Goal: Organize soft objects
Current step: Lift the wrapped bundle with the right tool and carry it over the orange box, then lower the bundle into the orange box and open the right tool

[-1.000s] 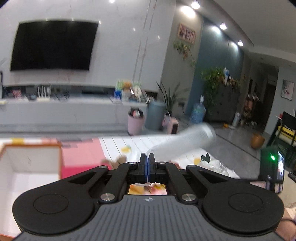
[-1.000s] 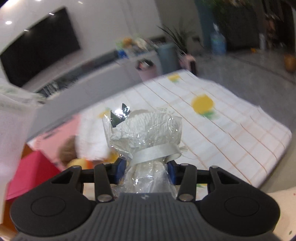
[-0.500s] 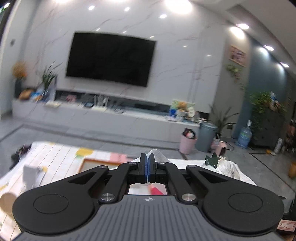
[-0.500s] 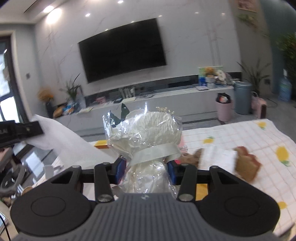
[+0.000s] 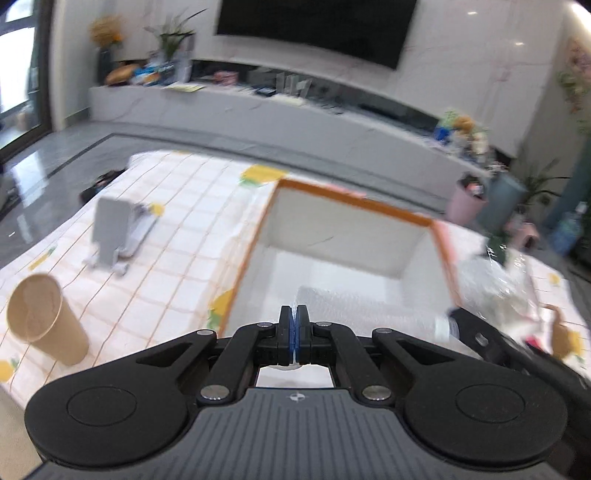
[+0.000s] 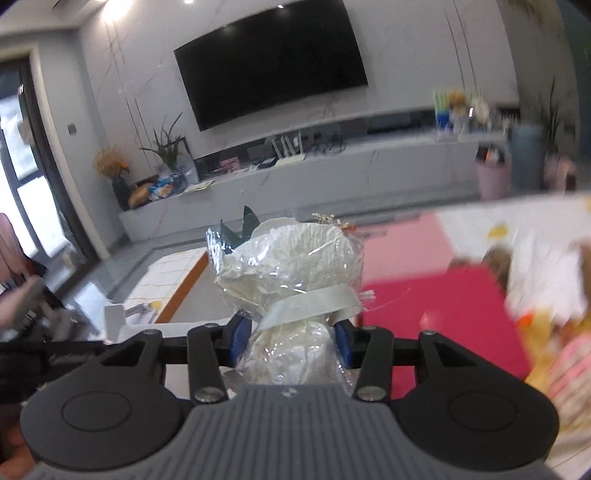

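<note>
- Left wrist view, set against the frame half a second back: the camera now tilts down onto the white tablecloth with orange grid lines and yellow fruit prints (image 5: 173, 254), where before it faced the wall-mounted black television (image 5: 314, 29) squarely; the open white box with an orange rim (image 5: 354, 206) now fills the middle of the picture instead of peeping over the fingers.
- Right wrist view, against the same earlier frame: the background has swung, so a bright red and pink flat surface (image 6: 436, 295) now lies just right of the bundle, and the brown and white soft things (image 6: 543, 280) sit blurred at the right edge.
- The task's thing, a cream-white bouquet wrapped in clear crinkled cellophane and tied with a pale ribbon (image 6: 291, 273), stands upright between the fingers, with dark green leaves and a sprig of tiny dried flowers at its top.
- In the left wrist view the same bundle shows as a blurred shiny mass (image 5: 491, 277) just outside the box's right wall.
- The right gripper (image 6: 291, 343) stands partly apart, its blue pads (image 6: 242, 338) clamped on the wrapped stem below the ribbon, as in both earlier frames.
- The left gripper (image 5: 294, 334) has its jaws pressed together; whether they pinch anything cannot be told. A white foam-like sheet (image 5: 354, 306) lies in the box just past its tips.
- A brown paper cup (image 5: 44, 321) and a grey folding stand (image 5: 112, 232) sit on the cloth left of the box.
</note>
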{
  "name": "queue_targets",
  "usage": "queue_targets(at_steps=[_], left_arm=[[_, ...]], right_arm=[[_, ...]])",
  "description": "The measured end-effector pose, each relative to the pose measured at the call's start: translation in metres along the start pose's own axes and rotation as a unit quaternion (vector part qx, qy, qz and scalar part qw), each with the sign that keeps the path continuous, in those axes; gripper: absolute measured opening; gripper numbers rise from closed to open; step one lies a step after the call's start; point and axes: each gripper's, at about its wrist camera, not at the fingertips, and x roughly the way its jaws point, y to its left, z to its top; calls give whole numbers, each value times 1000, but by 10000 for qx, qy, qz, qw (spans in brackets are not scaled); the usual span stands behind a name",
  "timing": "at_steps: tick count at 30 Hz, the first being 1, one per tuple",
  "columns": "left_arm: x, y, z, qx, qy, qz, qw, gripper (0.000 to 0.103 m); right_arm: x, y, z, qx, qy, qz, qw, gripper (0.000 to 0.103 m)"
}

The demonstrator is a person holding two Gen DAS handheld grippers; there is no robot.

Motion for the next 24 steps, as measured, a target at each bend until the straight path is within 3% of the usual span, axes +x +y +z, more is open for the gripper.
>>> queue_targets(at_steps=[3, 8, 13, 15, 17, 18, 22, 24], left_arm=[[4, 1, -14, -136, 110, 268, 9995, 0], [5, -16, -21, 393, 227, 1070, 9932, 1], [17, -10, -23, 374, 758, 1193, 9893, 9], [18, -10, -23, 472, 771, 1298, 9874, 12], [14, -11, -22, 501, 747, 1268, 9878, 22], [12, -10, -21, 448, 707, 1210, 9891, 32], [4, -5, -18, 212, 842, 542, 9947, 65], [-2, -5, -17, 249, 858, 473, 9949, 66]], right_arm=[[-7, 1, -2, -127, -156, -63, 9998, 46], [-10, 5, -2, -290, -83, 330, 9990, 47], [3, 4, -12, -272, 168, 485, 9983, 47], [7, 6, -13, -328, 211, 437, 9983, 47], [10, 9, -14, -374, 223, 384, 9983, 47], [11, 9, -14, -352, 241, 381, 9984, 47], [12, 9, -16, -341, 329, 304, 9984, 47], [15, 9, -16, -342, 382, 219, 9984, 46]])
